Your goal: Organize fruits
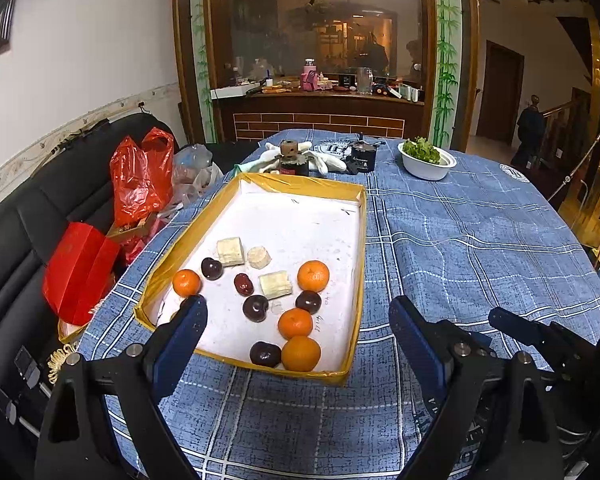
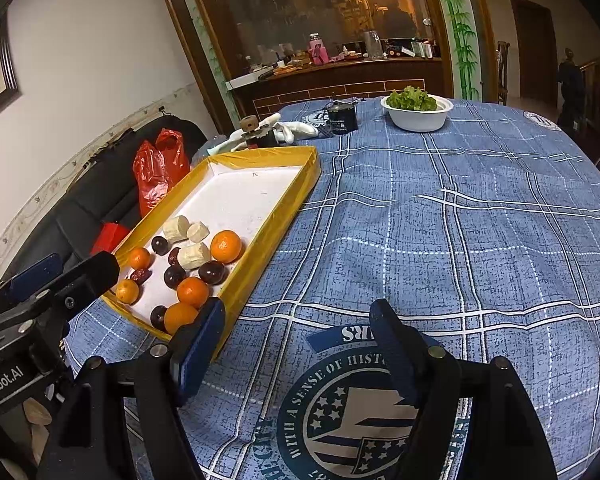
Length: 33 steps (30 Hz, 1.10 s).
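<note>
Tablecloth (image 2: 480,240), lower centre of the right wrist view: round emblem printed "WITH A SENSE OF HIST…", remainder cut off by the tongs; banner above ends "…RS".

Left tongs body (image 2: 4,380), lower left of the same view: "…enRobot.AI".

Tray (image 1: 256,364) floor: pen marks, illegible.

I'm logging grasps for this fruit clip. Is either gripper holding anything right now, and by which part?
Nothing is held. The left gripper and right gripper both stand open and empty; all the fruit lies in the yellow-rimmed tray.
</note>
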{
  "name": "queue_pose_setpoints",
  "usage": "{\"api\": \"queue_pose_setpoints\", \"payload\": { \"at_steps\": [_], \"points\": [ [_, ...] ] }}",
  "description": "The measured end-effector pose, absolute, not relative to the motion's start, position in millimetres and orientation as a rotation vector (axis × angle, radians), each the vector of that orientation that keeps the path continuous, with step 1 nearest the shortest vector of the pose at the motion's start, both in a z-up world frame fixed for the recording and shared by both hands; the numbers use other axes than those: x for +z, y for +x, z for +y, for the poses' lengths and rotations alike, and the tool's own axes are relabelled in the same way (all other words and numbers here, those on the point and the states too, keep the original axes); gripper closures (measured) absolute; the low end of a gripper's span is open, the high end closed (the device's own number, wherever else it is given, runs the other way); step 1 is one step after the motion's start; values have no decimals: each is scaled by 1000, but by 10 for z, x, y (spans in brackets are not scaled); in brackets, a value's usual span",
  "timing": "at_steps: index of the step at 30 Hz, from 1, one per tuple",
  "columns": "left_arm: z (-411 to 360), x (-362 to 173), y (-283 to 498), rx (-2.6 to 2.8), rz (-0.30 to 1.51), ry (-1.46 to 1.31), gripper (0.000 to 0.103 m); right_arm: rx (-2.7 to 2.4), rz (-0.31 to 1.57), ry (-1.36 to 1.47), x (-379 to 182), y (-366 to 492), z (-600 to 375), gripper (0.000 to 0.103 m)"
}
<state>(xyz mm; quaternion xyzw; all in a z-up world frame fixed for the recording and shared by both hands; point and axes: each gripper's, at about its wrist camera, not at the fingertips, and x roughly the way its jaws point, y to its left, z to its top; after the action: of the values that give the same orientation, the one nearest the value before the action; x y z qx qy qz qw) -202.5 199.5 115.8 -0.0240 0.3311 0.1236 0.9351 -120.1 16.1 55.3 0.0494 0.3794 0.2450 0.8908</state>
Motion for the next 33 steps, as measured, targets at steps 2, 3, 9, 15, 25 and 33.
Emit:
{"api": "queue_pose_setpoints", "payload": {
  "at_steps": [2,3,9,15,25,33],
  "points": [
    [1988,1149,-2020,252,678,-48,11,504,791,102,542,-1195,161,23],
    [1989,1148,-2020,252,678,-50,11,503,793,103,537,-1186,164,23],
    [1992,1132,-2011,251,681,-54,11,496,808,106,494,-1161,166,23],
    [1986,1083,-2003,254,688,-60,11,495,808,107,484,-1155,165,23],
    [2039,1022,-1977,265,704,-83,11,490,812,99,441,-1165,185,23],
    [2095,982,-1933,276,721,-102,11,480,806,82,428,-1160,215,23]
  ]
}}
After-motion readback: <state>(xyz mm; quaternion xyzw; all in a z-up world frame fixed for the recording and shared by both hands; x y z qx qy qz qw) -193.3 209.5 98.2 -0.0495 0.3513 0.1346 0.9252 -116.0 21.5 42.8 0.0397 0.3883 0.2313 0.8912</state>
